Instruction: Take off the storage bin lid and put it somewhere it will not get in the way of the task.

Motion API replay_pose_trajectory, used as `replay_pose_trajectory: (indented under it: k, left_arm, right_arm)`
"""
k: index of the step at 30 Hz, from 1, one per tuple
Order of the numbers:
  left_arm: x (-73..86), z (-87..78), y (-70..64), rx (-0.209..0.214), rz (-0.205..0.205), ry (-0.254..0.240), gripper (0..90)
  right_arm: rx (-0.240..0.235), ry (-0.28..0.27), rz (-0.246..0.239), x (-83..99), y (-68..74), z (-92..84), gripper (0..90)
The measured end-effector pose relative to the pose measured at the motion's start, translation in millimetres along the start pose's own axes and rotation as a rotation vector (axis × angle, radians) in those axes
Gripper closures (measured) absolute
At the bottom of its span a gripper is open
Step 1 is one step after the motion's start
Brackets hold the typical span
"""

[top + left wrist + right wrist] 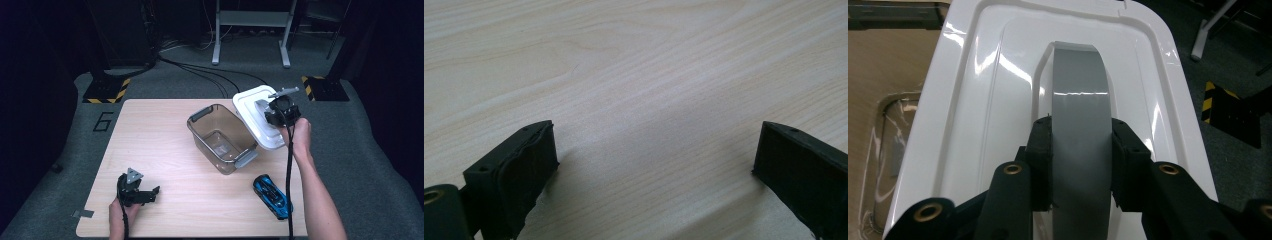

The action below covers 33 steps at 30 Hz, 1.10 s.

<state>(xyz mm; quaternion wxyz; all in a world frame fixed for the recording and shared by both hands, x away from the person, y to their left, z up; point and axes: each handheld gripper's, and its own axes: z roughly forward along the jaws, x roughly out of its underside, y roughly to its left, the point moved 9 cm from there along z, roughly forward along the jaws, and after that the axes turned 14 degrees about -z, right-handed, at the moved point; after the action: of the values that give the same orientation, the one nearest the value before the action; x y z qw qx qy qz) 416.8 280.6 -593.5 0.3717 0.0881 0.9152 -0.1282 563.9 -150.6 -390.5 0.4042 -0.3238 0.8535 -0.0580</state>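
Between right gripper [1081, 165] pads, lid handle [1079, 95]

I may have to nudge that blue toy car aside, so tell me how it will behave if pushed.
The blue toy car probably rolls readily if pushed along its length, since it sits on wheels on the smooth wooden table. Pushed from the side it would more likely skid or pivot. It looks small and probably light, so a gentle nudge should do; it lies near the table's front edge, so it could run off.
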Motion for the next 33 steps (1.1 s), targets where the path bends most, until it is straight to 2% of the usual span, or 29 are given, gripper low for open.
replay_pose_trajectory:
  k: [8,15,26,29,33]
  left_arm:
    - [-0.2,0.1,0.2,-0.001,-0.001,-0.001,3.7]
    - [-0.3,0.2,0.3,-0.001,0.0,-0.001,3.7]
    - [-0.4,0.3,0.4,-0.001,0.0,-0.001,3.7]
    - [-0.5,0.4,0.4,-0.001,-0.001,-0.002,3.7]
    - [-0.5,0.4,0.4,-0.001,-0.001,-0.002,3.8]
  right_arm:
    - [0.041,0.029,0.063,18.4,-21.0,-0.2,67.0]
    - [0.082,0.064,0.089,35.2,-34.3,6.2,66.9]
    - [0.11,0.112,0.166,64.5,-41.1,30.3,66.9]
    - [0.109,0.138,0.18,73.6,-39.5,38.3,66.8]
    - [0.103,0.156,0.222,86.3,-36.7,51.6,66.8]
